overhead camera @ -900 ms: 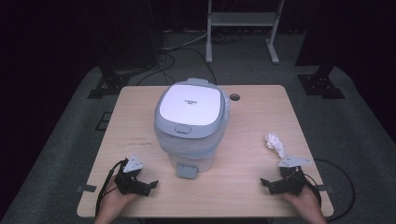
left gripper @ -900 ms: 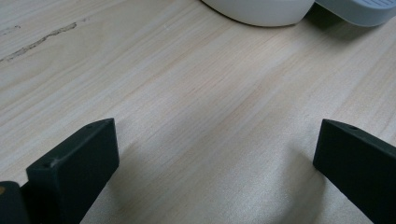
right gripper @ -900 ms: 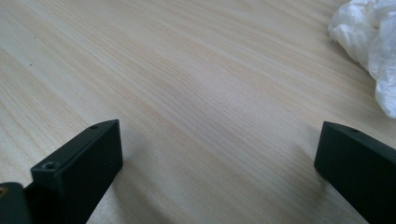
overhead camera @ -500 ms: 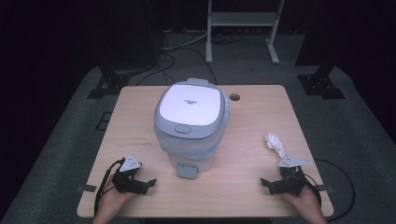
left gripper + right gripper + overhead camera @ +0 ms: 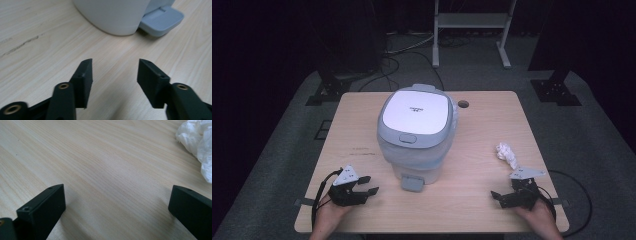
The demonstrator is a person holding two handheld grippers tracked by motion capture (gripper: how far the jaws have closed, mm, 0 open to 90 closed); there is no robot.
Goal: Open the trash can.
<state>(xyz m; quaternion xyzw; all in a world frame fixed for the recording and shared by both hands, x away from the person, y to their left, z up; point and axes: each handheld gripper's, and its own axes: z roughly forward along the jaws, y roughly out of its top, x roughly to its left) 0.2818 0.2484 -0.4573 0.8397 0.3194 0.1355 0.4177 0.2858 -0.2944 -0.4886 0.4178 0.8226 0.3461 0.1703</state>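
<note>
— High view: where is the crumpled tissue (image 5: 507, 154) seen from the bin (image 5: 416, 131)?
— To its right on the worktop (image 5: 472, 200), just beyond the right gripper (image 5: 499, 197), whose jaws are spread wide and empty.
— And the left gripper (image 5: 366, 184)?
— Left of the bin; its jaws are kept half open, with nothing held.

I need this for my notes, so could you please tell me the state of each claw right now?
Left claw: open, holding nothing.
Right claw: wide open, holding nothing.

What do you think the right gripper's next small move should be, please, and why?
Probably edge the right gripper toward the crumpled tissue: its jaws stand wide open with nothing between them, and the tissue lies loose on the table just beyond it.
</note>
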